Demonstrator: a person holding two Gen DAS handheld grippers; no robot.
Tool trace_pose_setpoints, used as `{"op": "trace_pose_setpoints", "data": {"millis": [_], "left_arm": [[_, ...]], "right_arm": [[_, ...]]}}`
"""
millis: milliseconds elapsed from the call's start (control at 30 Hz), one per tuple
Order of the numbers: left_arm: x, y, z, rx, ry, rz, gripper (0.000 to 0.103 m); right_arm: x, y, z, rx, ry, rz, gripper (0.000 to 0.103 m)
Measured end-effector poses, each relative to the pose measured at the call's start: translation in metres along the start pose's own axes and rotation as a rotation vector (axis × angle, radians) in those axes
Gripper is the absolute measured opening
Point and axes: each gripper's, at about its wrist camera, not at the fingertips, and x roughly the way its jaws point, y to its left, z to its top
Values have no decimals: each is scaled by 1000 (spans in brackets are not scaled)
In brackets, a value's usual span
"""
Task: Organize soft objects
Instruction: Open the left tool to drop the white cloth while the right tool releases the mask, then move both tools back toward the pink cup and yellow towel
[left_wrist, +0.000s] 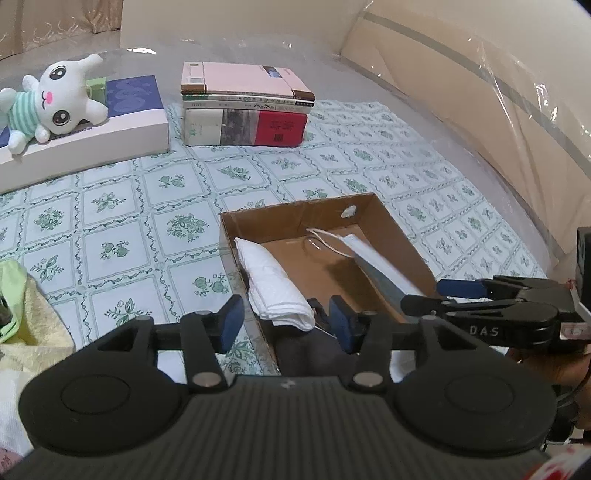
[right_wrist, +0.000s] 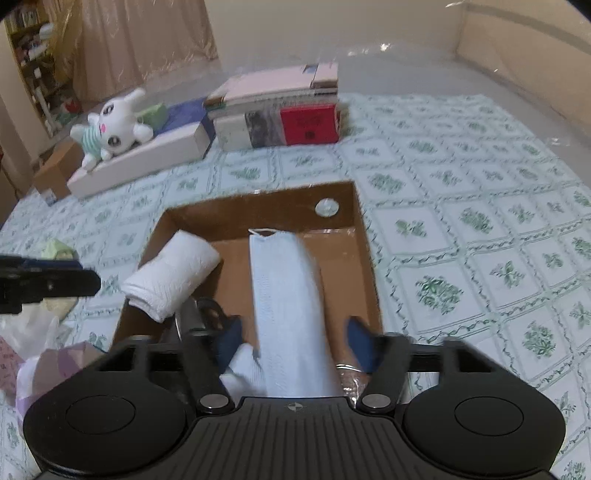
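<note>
An open cardboard box (left_wrist: 388, 221) (right_wrist: 365, 258) sits on the flowered cloth. A rolled white towel (left_wrist: 275, 286) (right_wrist: 173, 275) leans on its left wall. A light blue face mask (right_wrist: 288, 306) (left_wrist: 380, 271) lies in the box between the fingers of my right gripper (right_wrist: 295, 343), whose jaws stand apart around it. In the left wrist view the right gripper (left_wrist: 424, 293) reaches in from the right. My left gripper (left_wrist: 286, 323) is open and empty over the box's near left wall, with dark cloth (left_wrist: 314, 358) below it.
A white plush rabbit (left_wrist: 55, 99) (right_wrist: 110, 122) lies on a flat white and blue box (left_wrist: 110, 129). A stack of books (left_wrist: 243, 107) (right_wrist: 280, 110) stands behind. Yellow and green cloths (left_wrist: 29, 317) lie at the left. A plastic-covered wall (left_wrist: 498, 92) borders the right.
</note>
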Motion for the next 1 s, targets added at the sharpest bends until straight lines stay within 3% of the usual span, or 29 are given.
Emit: {"op": "trace_pose_setpoints", "data": {"millis": [400,767,1000], "left_arm": [[-65,-10,-36,44,-91,30,62],[-137,-11,-105,66,-150,69,77],[-182,8,-151,29,-182,91,81]], "right_arm": [[-56,19,-29,46,-39,0,65],[-115,88,-78,17,-114,84,65],[-136,132,-101,-28,-155,115,65]]}}
